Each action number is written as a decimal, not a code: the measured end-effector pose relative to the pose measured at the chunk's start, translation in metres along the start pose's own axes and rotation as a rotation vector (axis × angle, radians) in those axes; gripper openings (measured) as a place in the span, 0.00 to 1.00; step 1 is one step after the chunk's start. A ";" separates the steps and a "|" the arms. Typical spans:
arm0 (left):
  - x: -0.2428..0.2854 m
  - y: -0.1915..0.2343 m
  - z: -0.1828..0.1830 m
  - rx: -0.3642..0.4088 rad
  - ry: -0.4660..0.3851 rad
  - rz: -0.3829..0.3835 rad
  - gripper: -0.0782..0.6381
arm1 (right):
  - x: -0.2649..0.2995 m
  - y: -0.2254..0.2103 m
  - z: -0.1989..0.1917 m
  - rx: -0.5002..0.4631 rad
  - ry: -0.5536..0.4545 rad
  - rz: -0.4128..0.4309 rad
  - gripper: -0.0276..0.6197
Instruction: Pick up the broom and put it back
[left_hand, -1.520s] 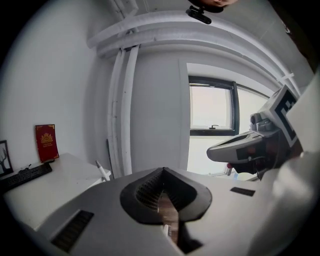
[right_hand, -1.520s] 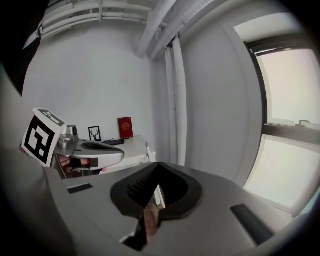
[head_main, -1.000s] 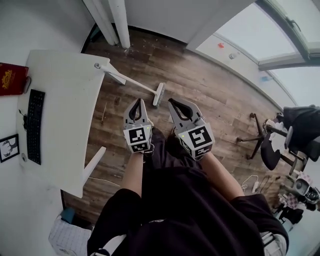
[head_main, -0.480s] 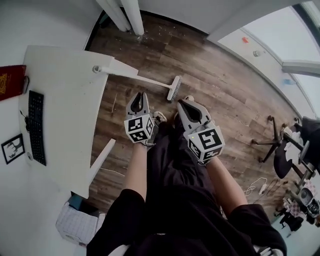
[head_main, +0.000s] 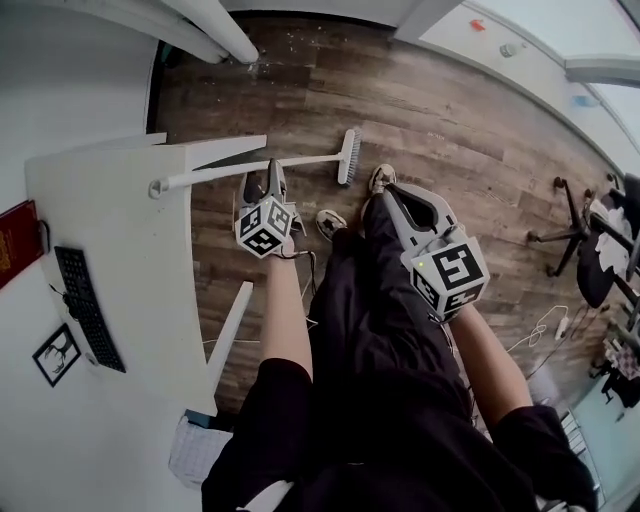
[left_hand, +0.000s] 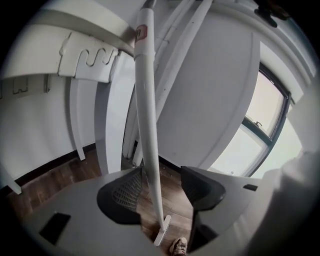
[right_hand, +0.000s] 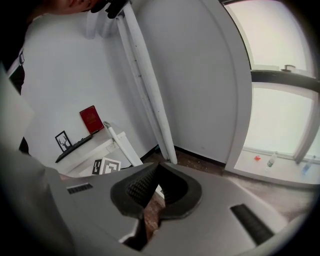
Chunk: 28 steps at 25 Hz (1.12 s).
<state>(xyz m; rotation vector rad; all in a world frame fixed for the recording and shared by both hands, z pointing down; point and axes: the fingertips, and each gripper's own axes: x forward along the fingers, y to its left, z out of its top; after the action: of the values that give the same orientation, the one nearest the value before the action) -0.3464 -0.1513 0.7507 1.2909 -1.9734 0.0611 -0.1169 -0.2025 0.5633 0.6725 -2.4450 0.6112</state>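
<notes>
Partly hidden, the broom (head_main: 315, 161) handle leans against the white desk (head_main: 120, 260).

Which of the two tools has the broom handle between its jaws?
The left tool: its jaws have just been opening and stand apart around the broom handle. The right tool has its jaws together, empty.

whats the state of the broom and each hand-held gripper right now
broom: leaning, handle top on the desk, head on the floor
left hand-held gripper: open, jaws just been opening, broom handle between them, not clamped
right hand-held gripper: shut, empty
</notes>
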 end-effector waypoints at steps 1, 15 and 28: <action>0.006 0.001 0.000 -0.003 -0.003 0.002 0.43 | 0.001 -0.002 -0.002 0.003 0.008 -0.001 0.08; -0.066 -0.111 0.007 0.437 -0.079 -0.240 0.23 | -0.020 0.013 0.027 -0.078 -0.050 -0.019 0.08; -0.196 -0.207 0.130 0.590 -0.280 -0.310 0.23 | -0.129 0.021 0.085 -0.108 -0.251 -0.163 0.08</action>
<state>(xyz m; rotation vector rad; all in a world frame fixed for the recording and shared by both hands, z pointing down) -0.2157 -0.1572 0.4657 2.0706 -2.0356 0.3488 -0.0654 -0.1895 0.4169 0.9414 -2.5948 0.3452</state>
